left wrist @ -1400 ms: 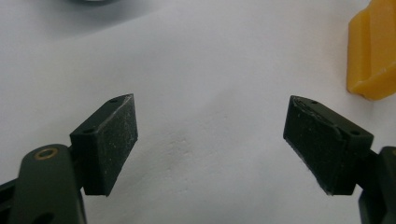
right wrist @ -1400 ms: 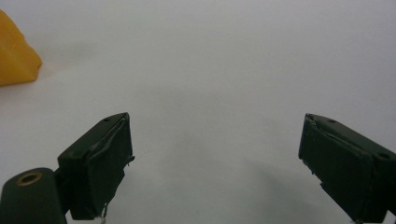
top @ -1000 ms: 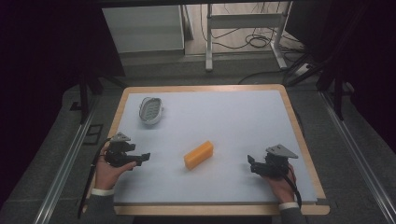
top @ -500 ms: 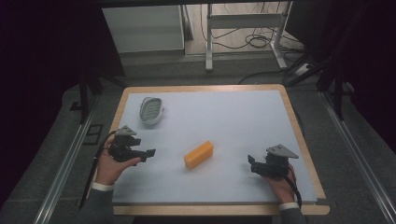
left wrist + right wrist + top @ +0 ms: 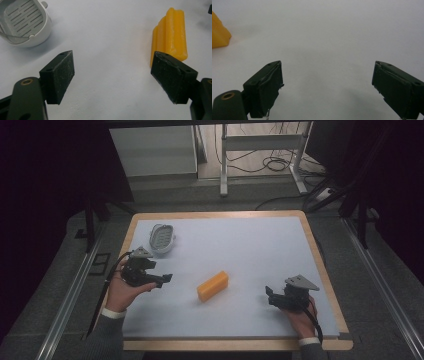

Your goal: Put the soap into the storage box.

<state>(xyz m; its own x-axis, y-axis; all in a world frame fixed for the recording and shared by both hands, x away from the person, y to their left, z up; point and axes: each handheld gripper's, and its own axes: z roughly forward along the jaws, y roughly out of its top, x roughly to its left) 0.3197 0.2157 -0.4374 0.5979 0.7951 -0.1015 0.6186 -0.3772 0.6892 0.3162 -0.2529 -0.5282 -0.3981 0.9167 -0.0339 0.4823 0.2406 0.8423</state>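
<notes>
1. Jaws of the left gripper (image 5: pixel 167 278) stand wide apart — empty, aimed toward the yellow block (image 5: pixel 213 286).
2. Right gripper (image 5: pixel 270 296) jaws likewise spread, holding nothing.
3. Block lies mid-table (image 5: pixel 260 245) — between both grippers, touching neither.
4. White strainer (image 5: pixel 162 239) sits at the far left.

block (image 5: pixel 213 286) mid-table, basket (image 5: pixel 162 238) behind-left, tongs flanking
</notes>
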